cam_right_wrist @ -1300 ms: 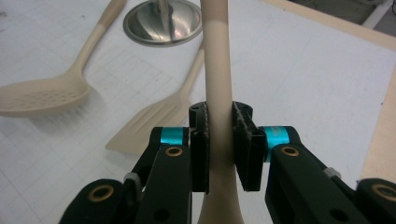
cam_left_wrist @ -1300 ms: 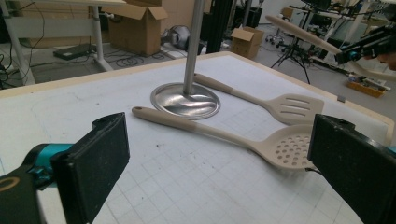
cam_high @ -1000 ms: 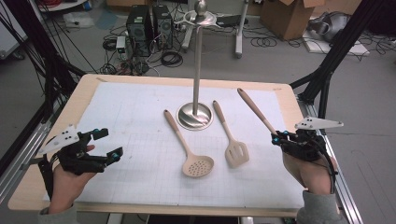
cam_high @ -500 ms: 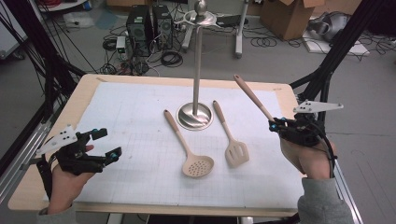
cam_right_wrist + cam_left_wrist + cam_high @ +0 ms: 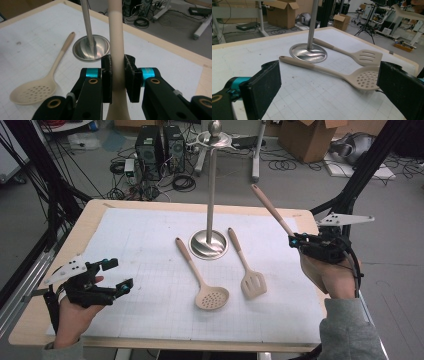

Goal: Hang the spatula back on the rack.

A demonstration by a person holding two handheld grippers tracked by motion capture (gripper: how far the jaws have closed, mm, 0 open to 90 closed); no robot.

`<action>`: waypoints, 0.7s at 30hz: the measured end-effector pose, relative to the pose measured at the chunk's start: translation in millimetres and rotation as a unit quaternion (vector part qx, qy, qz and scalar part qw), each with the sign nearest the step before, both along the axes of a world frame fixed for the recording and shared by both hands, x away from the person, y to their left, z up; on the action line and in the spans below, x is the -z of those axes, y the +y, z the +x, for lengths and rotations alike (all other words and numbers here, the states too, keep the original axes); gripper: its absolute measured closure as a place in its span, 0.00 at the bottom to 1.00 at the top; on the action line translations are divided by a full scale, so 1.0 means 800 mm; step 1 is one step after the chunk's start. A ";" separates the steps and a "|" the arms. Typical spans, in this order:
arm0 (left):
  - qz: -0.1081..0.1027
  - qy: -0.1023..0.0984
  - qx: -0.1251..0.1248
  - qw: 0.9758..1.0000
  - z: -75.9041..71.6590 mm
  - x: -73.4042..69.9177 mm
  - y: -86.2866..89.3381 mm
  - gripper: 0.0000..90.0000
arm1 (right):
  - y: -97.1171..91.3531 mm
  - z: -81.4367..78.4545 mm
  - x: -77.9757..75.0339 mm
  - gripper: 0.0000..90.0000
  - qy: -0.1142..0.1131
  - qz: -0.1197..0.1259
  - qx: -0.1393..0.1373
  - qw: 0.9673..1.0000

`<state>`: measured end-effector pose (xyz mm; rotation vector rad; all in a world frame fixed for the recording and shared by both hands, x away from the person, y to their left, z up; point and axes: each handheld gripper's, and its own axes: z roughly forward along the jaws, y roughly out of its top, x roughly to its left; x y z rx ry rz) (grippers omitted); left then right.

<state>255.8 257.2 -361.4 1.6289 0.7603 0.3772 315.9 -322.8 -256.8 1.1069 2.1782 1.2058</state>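
Note:
My right gripper point(image 5: 296, 240) is shut on the beige handle of a utensil point(image 5: 270, 208), held off the table at the right; the handle slants up and to the left, and its head is hidden behind the hand. In the right gripper view the pads point(image 5: 107, 75) clamp that handle point(image 5: 116, 30) on both sides. A perforated skimmer point(image 5: 212, 297) and a slotted turner point(image 5: 253, 282) lie flat on the white mat by the metal stand's base point(image 5: 208, 245). My left gripper point(image 5: 119, 274) rests open at the left; its jaws stand wide apart with nothing between them, facing the skimmer point(image 5: 364, 78).
The stand's tall pole point(image 5: 212, 185) rises from the mat's middle to a ring top. A white grid mat point(image 5: 140, 255) covers the wooden table. Computers, cables and boxes sit on the floor beyond the far edge.
The right gripper has risen with the utensil, lifting it off the mat so the handle now points higher. The left gripper has stayed in place.

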 end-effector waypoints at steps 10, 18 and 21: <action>0.003 0.007 0.005 1.000 0.005 0.005 -0.003 0.07 | -0.001 0.007 -0.023 0.87 -0.016 0.012 -0.010 1.000; -0.004 0.011 0.001 1.000 0.007 0.007 0.005 0.07 | -0.003 0.007 -0.040 0.87 -0.028 0.016 -0.011 0.999; -0.008 0.011 -0.001 1.000 0.006 0.007 0.009 0.07 | -0.005 0.009 -0.044 0.87 -0.029 0.019 -0.013 0.999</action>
